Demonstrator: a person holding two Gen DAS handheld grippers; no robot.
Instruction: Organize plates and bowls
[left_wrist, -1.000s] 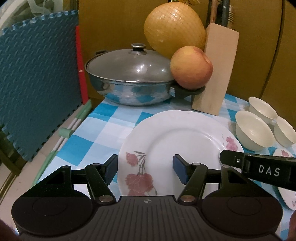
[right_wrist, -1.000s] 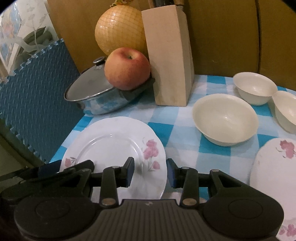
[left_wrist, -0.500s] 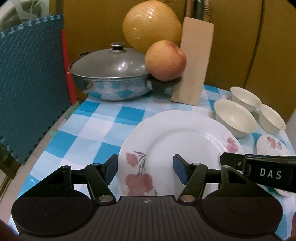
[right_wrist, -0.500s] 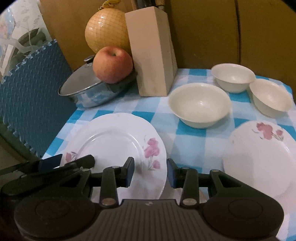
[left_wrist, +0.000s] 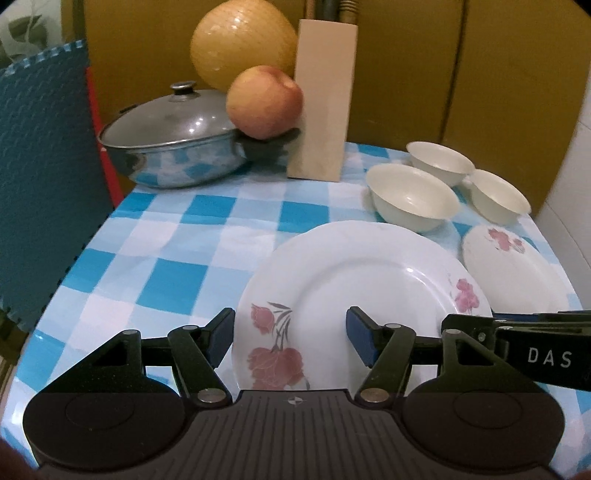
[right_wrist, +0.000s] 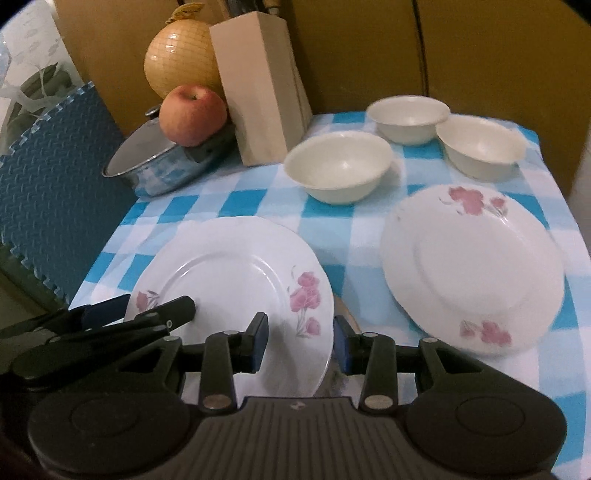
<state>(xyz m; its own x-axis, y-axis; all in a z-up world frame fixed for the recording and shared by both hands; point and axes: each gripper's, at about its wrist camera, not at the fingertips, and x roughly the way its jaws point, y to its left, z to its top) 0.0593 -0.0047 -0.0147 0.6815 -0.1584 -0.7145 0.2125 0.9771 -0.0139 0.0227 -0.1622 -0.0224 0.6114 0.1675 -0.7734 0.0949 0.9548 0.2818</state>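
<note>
My left gripper (left_wrist: 290, 338) and right gripper (right_wrist: 300, 341) both straddle the near rim of the flowered plate (right_wrist: 236, 280), one on each side of it. The left jaws stand wide, the rim between them; I cannot tell whether a pad touches it. The right jaws sit closer together across the plate's right edge, with a gap at the right pad, so I cannot tell if they grip.

Everything else I place from that plate. It looks raised above the checked cloth (left_wrist: 177, 243), its right edge over a shadow. A second plate (right_wrist: 472, 269) lies flat to its right, apart from it. Beyond the two plates stand three bowls (right_wrist: 338, 166), the nearest just behind the held plate's far rim. Further back and left are the knife block (right_wrist: 258, 88), an apple (right_wrist: 192, 114) resting on the handle of the lidded pot (left_wrist: 173, 147), and a netted pomelo (left_wrist: 242, 40).
</note>
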